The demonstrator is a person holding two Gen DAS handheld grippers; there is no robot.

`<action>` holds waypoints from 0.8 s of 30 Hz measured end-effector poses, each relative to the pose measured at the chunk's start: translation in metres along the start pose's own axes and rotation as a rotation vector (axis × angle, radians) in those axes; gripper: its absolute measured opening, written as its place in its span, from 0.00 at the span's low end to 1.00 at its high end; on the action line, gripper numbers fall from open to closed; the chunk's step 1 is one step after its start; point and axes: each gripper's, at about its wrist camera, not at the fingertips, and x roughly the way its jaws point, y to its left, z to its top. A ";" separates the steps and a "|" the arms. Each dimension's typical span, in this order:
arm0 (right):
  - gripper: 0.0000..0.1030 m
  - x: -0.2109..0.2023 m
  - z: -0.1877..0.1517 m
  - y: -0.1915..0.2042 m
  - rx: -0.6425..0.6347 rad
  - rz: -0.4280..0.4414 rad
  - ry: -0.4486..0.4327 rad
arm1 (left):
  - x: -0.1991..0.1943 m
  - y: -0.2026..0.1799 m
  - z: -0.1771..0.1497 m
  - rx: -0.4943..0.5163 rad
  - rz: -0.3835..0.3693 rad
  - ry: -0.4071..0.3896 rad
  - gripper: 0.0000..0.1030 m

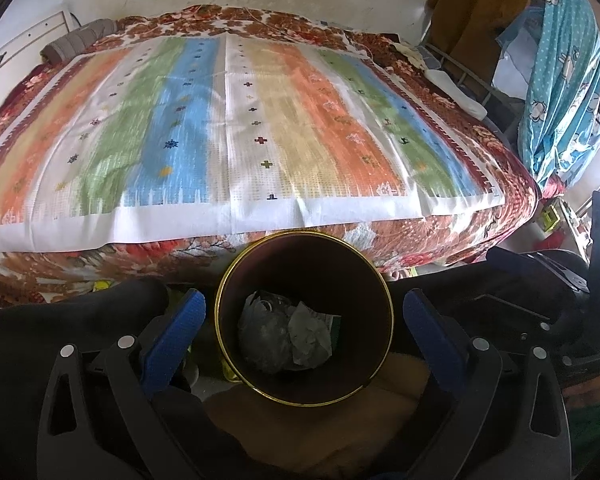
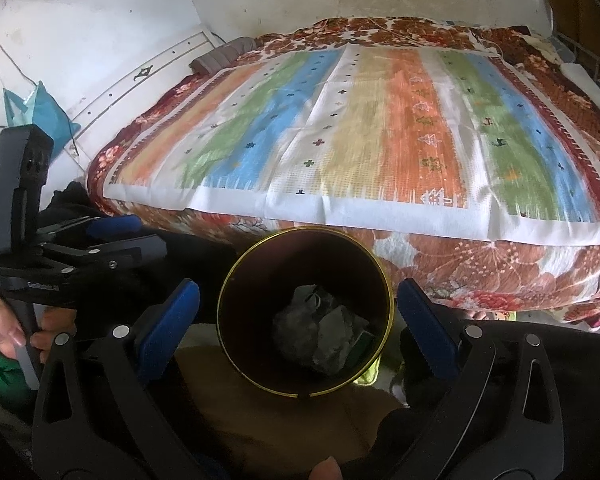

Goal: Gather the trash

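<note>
Bed (image 1: pixel 260 128) fills everything ahead of both my grippers, striped cloth (image 2: pixel 380 132) spread flat on it, floral blanket (image 2: pixel 500 272) under that; I see no loose trash on the cloth from either wrist

Bin (image 1: pixel 260 272) sits right in front, below the bed edge, mouth tilted up toward me. In the left wrist view it's centred between my left gripper (image 1: pixel 304 320) fingers, gold rim just inside each blue pad. Same picture from the right gripper (image 2: pixel 298 320): bin (image 2: pixel 260 280) dead centre between the pads

Both jaws spread wide, nothing clamped. Neither blue pad looks to be touching the rim, though the fisheye makes that gap hard to call

Inside the bin: crumpled trash (image 1: pixel 284 336) lying on the bottom, greyish wads plus a green scrap at the right wall. In the right view the wads (image 2: pixel 324 336) sit low and right in the bin

Key relation: bin axis runs roughly along my finger direction, opening facing me, so anything I carry drops straight ahead and down. Both grippers about equally near it; I can't pick a nearer one. The left gripper also shows in the right view, off to the left (image 2: pixel 112 226)

My read: collecting is mostly done, or next piece is out of frame
</note>
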 end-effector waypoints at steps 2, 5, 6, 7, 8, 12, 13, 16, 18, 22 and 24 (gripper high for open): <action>0.92 0.000 0.000 -0.001 0.001 0.003 0.002 | 0.000 0.000 0.000 0.000 0.001 0.001 0.94; 0.92 0.001 0.000 -0.001 0.000 0.011 0.006 | 0.003 0.001 -0.001 -0.003 0.001 0.005 0.94; 0.92 0.001 0.000 -0.001 0.002 0.017 0.007 | 0.004 0.002 -0.001 -0.005 0.001 0.006 0.94; 0.92 0.001 0.000 -0.001 0.004 0.021 0.007 | 0.004 0.002 -0.002 -0.007 0.001 0.008 0.94; 0.92 0.001 0.000 -0.002 0.008 0.027 0.006 | 0.004 0.002 -0.001 -0.008 0.000 0.009 0.94; 0.92 0.001 0.000 -0.002 0.014 0.034 0.008 | 0.004 0.001 -0.001 -0.005 -0.006 0.009 0.94; 0.92 0.001 0.000 -0.002 0.014 0.032 0.007 | 0.004 0.001 -0.001 -0.006 -0.004 0.009 0.94; 0.92 0.001 0.000 -0.001 0.009 0.031 0.008 | 0.004 0.001 -0.002 -0.006 -0.004 0.010 0.94; 0.92 0.001 0.000 -0.001 0.004 0.032 0.010 | 0.004 0.001 -0.001 -0.007 -0.004 0.012 0.94; 0.92 0.001 0.000 0.000 0.005 0.031 0.011 | 0.004 0.001 -0.001 -0.006 -0.004 0.013 0.94; 0.92 0.001 0.000 0.000 0.004 0.031 0.010 | 0.004 0.001 -0.001 -0.007 -0.004 0.013 0.94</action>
